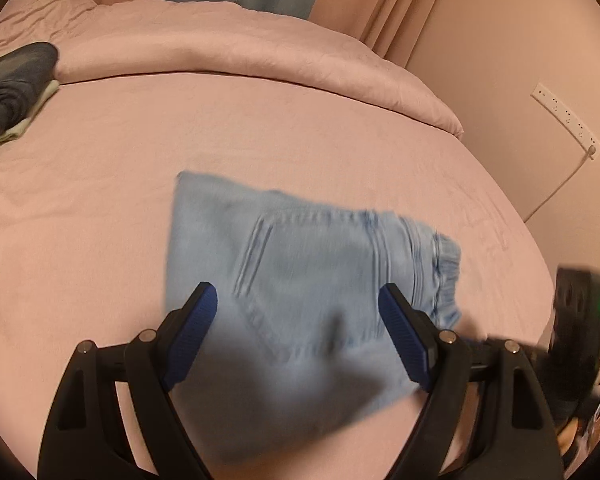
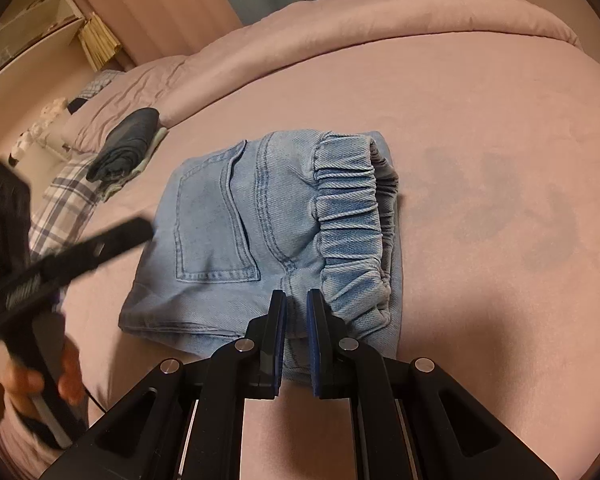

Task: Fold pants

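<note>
The left gripper (image 1: 298, 300) hovers wide open over the folded pants (image 2: 260, 232); the right gripper (image 2: 297, 306), nearly closed, pinches their near edge on the pink bed (image 2: 500, 160).

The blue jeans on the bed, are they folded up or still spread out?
Folded up. The jeans sit as a small thick bundle on the pink bed, with the stretchy waistband and back pocket on top and no legs sticking out.

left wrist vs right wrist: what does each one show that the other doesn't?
Left wrist only: wall power strip and the open left claw over the pants. Right wrist only: elastic waistband in sharp detail, plaid cloth, shelf, and the nearly shut right claw at the pants' near edge. Both: folded light-blue pants, dark folded clothes, pink bed.
</note>
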Demonstrator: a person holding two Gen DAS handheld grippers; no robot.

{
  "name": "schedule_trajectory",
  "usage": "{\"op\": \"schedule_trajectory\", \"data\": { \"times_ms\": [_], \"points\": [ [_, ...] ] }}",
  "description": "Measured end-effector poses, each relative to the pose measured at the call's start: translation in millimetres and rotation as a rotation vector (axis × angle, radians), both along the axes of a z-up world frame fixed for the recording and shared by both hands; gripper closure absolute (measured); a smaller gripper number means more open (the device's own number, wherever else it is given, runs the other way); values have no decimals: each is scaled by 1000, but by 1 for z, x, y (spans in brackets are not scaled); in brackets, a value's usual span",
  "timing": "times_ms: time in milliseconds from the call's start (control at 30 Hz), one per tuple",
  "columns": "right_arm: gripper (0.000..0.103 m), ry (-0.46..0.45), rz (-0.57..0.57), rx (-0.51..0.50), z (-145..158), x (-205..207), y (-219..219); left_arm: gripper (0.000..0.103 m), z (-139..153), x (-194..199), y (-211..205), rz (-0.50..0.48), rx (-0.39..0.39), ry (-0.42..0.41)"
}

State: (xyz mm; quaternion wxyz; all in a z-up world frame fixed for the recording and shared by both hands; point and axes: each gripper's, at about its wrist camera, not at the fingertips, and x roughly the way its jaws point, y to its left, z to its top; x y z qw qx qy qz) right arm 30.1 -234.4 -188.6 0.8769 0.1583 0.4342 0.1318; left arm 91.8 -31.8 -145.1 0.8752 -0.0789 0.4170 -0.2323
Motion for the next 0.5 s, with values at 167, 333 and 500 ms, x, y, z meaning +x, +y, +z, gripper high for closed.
{"op": "schedule_trajectory", "data": {
  "times_ms": [167, 333, 500],
  "points": [
    [94, -14, -11, 14, -3, -3, 1, 20, -10, 38, -17, -14, 11, 57],
    [95, -31, -15, -3, -5, -5, 4, 11, -37, 68, -23, -26, 5, 210],
    [94, -40, -18, 1, -5, -11, 6, 2, -32, 74, -29, -46, 1, 232]
  ]
}}
